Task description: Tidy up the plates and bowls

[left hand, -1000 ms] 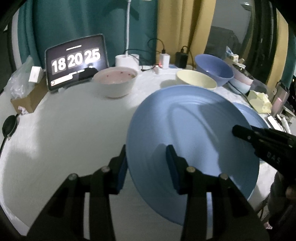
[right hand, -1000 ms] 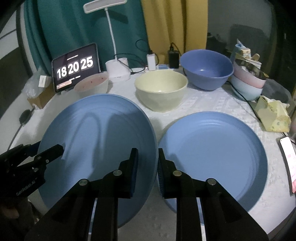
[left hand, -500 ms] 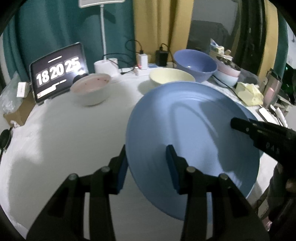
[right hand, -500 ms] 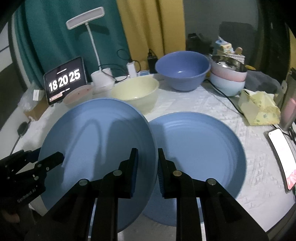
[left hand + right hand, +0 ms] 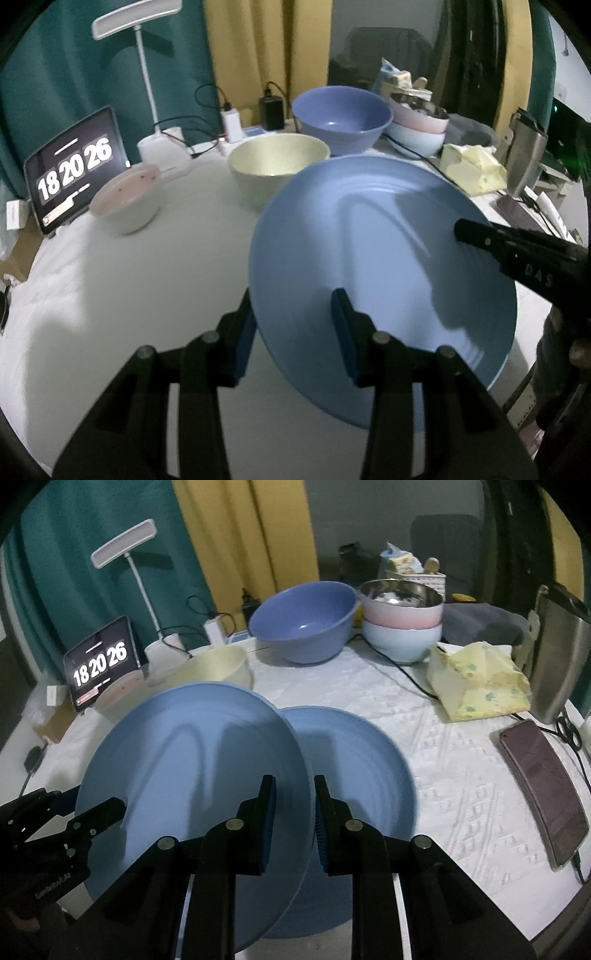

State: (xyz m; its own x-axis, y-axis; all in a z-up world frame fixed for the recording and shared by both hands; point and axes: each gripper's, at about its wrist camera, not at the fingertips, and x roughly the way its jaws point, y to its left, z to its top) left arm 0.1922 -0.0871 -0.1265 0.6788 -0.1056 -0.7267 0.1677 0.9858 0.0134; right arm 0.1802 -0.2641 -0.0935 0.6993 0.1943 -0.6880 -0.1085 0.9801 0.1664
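Both grippers hold one large blue plate [image 5: 380, 266], lifted and tilted above the table. My left gripper [image 5: 295, 328] is shut on its left rim. My right gripper [image 5: 295, 812] is shut on its right rim, where the plate [image 5: 192, 775] overlaps a second blue plate [image 5: 354, 760] lying flat on the white cloth. A cream bowl [image 5: 277, 166], a pink-lined bowl [image 5: 125, 199] and a big blue bowl [image 5: 303, 627] stand behind. A steel, pink and pale blue bowl stack [image 5: 402, 627] is at the back right.
A clock tablet [image 5: 74, 170] and a desk lamp [image 5: 162, 151] with chargers and cables stand at the back left. A yellow tissue pack [image 5: 480, 679], a metal flask [image 5: 557, 650] and a phone [image 5: 543, 790] lie on the right.
The held plate has been carried right and up, and now overlaps the flat plate. Both grippers kept their hold.
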